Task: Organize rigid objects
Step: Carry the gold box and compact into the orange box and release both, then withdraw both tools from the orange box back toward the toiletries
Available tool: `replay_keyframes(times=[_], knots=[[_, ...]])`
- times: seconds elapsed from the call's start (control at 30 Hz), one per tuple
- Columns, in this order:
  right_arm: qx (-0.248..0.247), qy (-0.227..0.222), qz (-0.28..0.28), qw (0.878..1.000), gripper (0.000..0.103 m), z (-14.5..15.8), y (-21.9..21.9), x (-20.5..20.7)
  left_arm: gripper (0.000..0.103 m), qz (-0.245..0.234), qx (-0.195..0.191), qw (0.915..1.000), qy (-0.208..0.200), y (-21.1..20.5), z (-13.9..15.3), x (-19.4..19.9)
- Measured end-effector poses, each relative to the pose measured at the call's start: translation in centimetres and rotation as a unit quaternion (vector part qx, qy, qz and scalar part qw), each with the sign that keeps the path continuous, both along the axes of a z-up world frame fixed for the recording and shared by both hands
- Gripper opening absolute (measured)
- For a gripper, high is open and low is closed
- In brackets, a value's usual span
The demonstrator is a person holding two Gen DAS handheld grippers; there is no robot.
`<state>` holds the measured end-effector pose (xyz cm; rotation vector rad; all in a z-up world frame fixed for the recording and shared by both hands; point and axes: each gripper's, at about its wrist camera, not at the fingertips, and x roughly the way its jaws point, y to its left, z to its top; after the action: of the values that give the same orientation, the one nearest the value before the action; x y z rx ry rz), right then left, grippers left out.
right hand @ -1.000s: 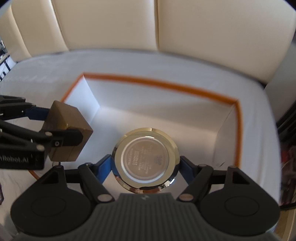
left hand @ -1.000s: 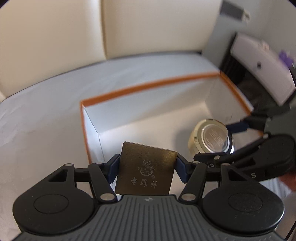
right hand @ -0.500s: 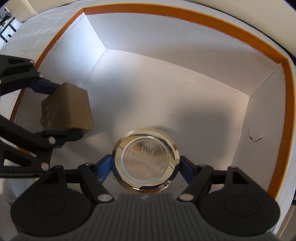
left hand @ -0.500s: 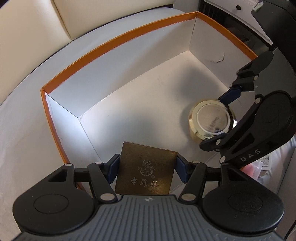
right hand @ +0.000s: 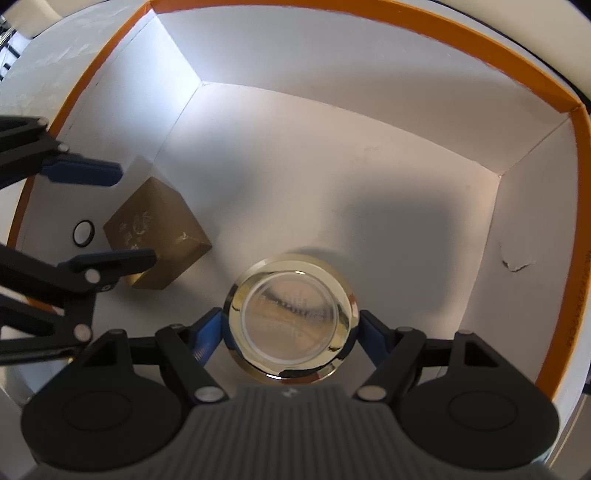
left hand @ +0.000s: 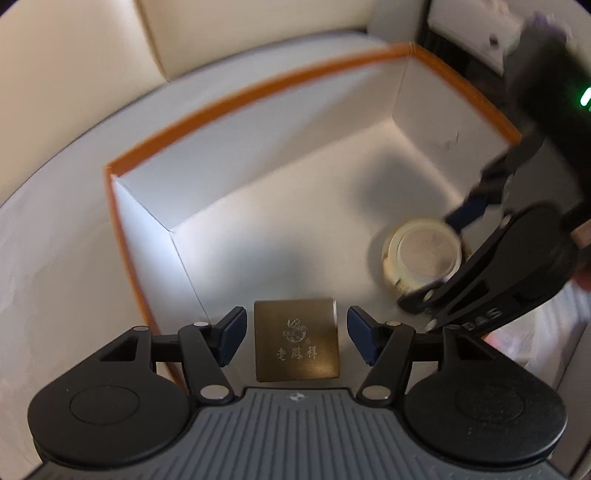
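Nearest the left wrist camera, the left claw (left hand: 295,334) is opening: its blue pads stand clear on either side of the bronze cube (left hand: 296,339), which sits on the white floor of the box (left hand: 258,99) near its left wall. The cube's top bears an embossed emblem and three Chinese characters. Just right of it, the right claw (right hand: 291,326) grips the round gold tin (right hand: 292,317), low over the box floor; lettering on the lid is too blurred to read. The orange-rimmed box rests on a pale grey sheet (left hand: 55,240), cream cushions (left hand: 240,33) behind it.
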<state>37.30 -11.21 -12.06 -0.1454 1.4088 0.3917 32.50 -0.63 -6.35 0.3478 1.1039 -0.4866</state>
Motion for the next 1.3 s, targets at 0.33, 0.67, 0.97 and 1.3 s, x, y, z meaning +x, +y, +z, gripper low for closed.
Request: replay_keyframes(times=[0.33, 0.67, 0.97, 1.3], knots=[[0.006, -0.011, -0.012, 1.000, 0.076, -0.1, 3.1, 0.0, 0.073, 0.168, -0.103, 0.9724, -0.125, 4.8, 4.4, -4.5], [-0.006, -0.018, 0.006, 1.000, 0.076, -0.4, 7.1, 0.4, 0.073, 0.240, -0.157, 0.9514, -0.112, 8.3, 2.7, -5.0], [-0.011, 0.012, 0.008, 1.000, 0.076, -1.0, 8.1, 0.4, 0.073, 0.243, -0.174, 0.9466, -0.120, 8.9, 2.4, -5.9], [-0.045, 0.028, -0.012, 0.999, 0.077, -1.4, 9.2, 0.7, 0.073, 0.230, -0.183, 0.9476, -0.125, 9.0, 2.7, -7.0]])
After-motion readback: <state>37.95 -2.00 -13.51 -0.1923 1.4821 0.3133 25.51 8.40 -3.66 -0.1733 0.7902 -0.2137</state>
